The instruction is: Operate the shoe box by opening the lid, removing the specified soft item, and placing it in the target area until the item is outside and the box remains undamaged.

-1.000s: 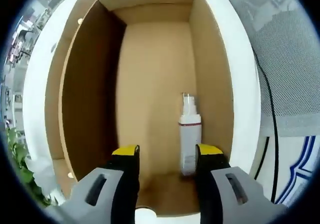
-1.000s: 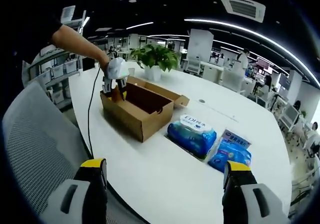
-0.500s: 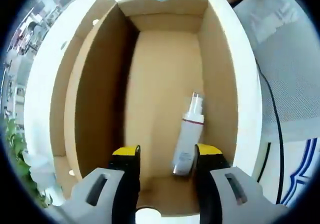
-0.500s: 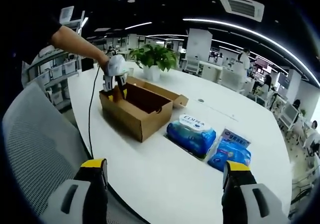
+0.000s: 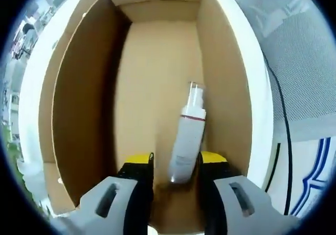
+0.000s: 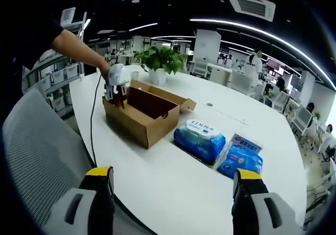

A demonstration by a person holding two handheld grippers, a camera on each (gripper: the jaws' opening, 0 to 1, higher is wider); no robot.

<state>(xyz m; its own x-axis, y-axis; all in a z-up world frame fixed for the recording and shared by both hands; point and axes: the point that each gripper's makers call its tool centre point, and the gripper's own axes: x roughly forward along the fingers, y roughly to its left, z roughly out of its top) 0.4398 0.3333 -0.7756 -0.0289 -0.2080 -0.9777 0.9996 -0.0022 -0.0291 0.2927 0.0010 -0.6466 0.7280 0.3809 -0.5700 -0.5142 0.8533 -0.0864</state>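
Note:
An open brown cardboard shoe box (image 5: 79, 98) lies under my left gripper (image 5: 176, 166), which reaches down into it. A white spray bottle (image 5: 187, 132) lies tilted on the box floor, its base between the yellow-tipped jaws. The right jaw touches the bottle and a small gap shows at the left jaw. In the right gripper view, the box (image 6: 144, 114) stands on the white table (image 6: 173, 177) with the left gripper (image 6: 115, 84) at its near end. My right gripper (image 6: 173, 195) hovers open over the table's front edge, holding nothing.
A blue wipes pack (image 6: 199, 139) and a second blue pack (image 6: 241, 160) lie right of the box. A potted plant (image 6: 160, 62) stands behind it. A grey mesh chair (image 6: 37, 140) is at the left, and a black cable (image 5: 281, 104) runs beside the box.
The left jaws have narrowed around the bottle's base. The bottle has tipped from upright in the view to a lean. The right gripper has hardly moved.

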